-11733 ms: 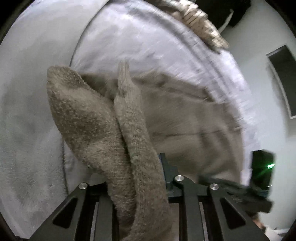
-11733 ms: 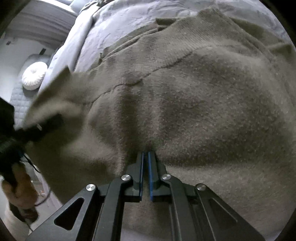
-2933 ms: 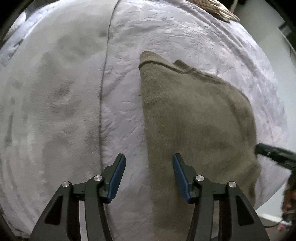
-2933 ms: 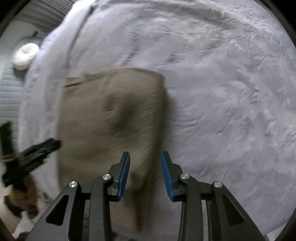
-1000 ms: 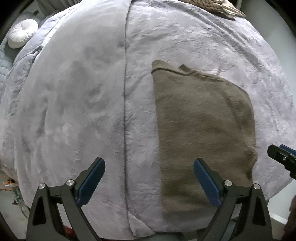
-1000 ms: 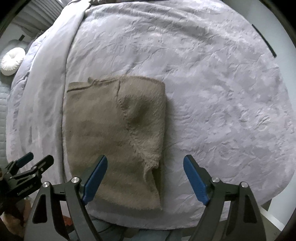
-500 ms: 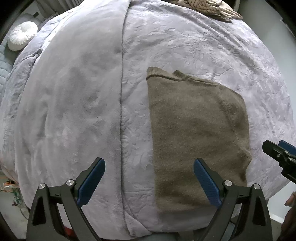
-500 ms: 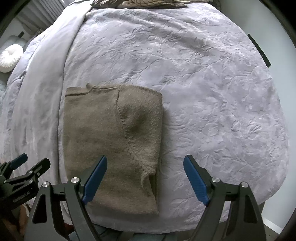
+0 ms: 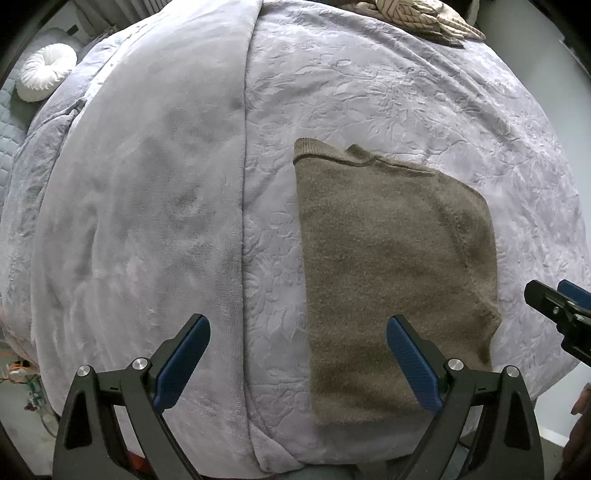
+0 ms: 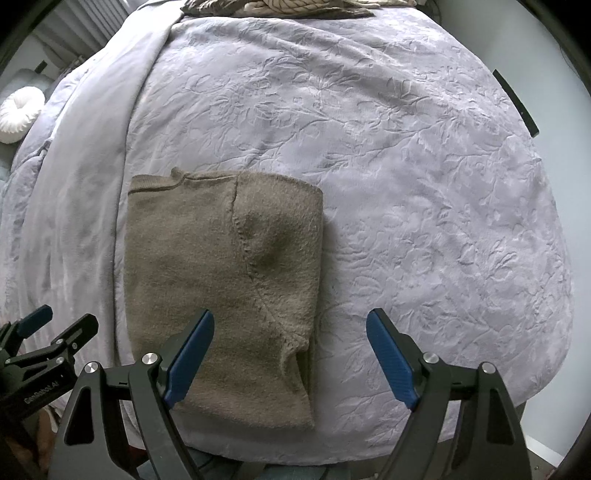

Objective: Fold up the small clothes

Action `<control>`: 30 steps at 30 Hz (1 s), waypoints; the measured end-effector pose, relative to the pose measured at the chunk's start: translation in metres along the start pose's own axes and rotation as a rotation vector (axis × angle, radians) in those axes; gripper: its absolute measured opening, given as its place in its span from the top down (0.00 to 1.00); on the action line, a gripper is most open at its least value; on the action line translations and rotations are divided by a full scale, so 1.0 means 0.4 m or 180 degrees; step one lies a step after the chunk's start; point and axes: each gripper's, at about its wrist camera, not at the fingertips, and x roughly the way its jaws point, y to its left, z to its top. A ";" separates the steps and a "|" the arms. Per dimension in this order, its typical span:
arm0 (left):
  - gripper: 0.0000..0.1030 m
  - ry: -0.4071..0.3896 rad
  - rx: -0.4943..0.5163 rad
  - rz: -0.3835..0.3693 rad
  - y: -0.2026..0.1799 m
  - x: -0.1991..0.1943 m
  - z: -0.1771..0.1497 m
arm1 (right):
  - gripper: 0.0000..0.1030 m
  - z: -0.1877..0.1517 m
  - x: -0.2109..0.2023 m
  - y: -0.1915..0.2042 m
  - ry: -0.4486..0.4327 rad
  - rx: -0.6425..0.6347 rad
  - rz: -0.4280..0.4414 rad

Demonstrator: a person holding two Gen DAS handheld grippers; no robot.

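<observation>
Left gripper (image 9: 298,358) held above bed, jaws spread wide, nothing pinched between blue pads (image 9: 413,365). Right gripper (image 10: 290,356) likewise spread wide, nothing gripped, held above bed's near edge. Folded brown knit sweater (image 10: 221,280) laid flat on embossed lavender bedspread (image 10: 406,184), near bed's front edge, ribbed hem at far end. Plush grey blanket (image 9: 140,221) spread beside it. Round white cushion (image 9: 46,75) seen far left. Striped knit garment (image 9: 417,16) piled at far end of bed.
</observation>
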 end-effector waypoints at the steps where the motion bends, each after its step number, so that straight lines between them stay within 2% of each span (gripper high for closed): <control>1: 0.06 0.0001 0.0004 0.0002 0.000 0.000 0.000 | 0.16 0.000 0.001 0.000 0.0003 0.0000 0.0002; 30: 0.06 -0.0007 -0.0022 0.0003 0.006 -0.007 0.002 | 0.16 -0.006 0.000 0.002 0.0012 0.0005 -0.0004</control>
